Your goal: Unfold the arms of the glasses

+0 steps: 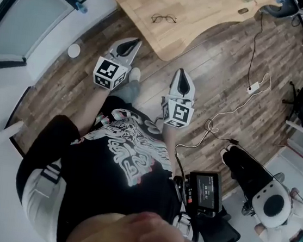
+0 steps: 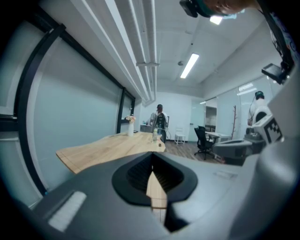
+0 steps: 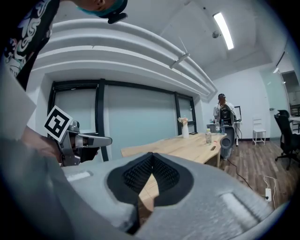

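Observation:
A thin dark-framed pair of glasses [image 1: 163,19] lies on the light wooden table [image 1: 198,8], which is ahead of me in the head view. Both grippers hang in the air over the wood floor, short of the table's near edge and apart from the glasses. My left gripper [image 1: 132,43] is shut, its jaws meeting at a point with nothing between them. My right gripper [image 1: 182,72] is also shut and empty. In the left gripper view the jaws [image 2: 152,163] aim at the table [image 2: 108,146]; the right gripper [image 3: 151,161] does the same. The glasses cannot be made out in either gripper view.
A white cable and power strip [image 1: 253,87] lie on the floor to the right, and a small white round object [image 1: 73,50] to the left by the glass wall. A vase [image 3: 185,127] and bottle [image 3: 208,136] stand on the table. A person [image 3: 225,123] stands at its far end. Office chairs [image 2: 202,140] are at the right.

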`<action>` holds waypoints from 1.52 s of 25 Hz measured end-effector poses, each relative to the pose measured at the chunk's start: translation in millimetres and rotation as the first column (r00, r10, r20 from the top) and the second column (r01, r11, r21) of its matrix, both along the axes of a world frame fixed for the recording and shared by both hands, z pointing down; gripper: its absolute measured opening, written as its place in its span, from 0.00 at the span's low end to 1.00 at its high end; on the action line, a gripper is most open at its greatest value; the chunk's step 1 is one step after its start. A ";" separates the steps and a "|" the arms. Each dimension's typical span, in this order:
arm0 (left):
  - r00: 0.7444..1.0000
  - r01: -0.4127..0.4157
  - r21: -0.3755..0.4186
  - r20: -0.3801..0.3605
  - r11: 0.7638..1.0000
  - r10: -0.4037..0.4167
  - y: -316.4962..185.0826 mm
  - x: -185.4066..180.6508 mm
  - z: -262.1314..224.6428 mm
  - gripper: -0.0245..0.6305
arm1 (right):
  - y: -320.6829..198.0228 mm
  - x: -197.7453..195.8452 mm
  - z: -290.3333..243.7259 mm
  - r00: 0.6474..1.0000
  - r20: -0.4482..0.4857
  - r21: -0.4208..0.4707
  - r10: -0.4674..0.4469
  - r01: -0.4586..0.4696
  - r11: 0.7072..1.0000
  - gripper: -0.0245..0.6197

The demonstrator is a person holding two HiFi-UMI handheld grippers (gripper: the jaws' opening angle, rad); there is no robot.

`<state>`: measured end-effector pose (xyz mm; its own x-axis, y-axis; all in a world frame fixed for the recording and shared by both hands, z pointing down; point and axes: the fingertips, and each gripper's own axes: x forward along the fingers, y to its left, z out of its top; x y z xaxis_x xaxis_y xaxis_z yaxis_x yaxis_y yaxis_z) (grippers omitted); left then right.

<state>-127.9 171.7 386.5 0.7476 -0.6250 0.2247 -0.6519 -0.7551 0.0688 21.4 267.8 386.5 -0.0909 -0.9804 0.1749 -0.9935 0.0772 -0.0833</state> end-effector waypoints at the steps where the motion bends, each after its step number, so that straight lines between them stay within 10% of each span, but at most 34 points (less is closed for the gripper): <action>1: 1.000 0.003 -0.007 0.002 1.000 -0.003 -13.6 1.4 1.7 0.02 | -15.0 1.3 0.8 1.000 -0.002 -0.007 -0.006 0.006 1.000 0.04; 19: 0.999 0.004 -0.085 0.047 0.996 0.000 -176.2 11.1 48.8 0.02 | -187.3 -1.8 33.7 0.991 -0.020 -0.103 -0.133 0.131 0.986 0.04; 38: 0.981 0.049 -0.194 0.194 0.980 -0.011 -233.5 45.7 123.8 0.02 | -283.3 25.4 73.3 0.939 -0.118 -0.201 -0.324 0.297 0.934 0.04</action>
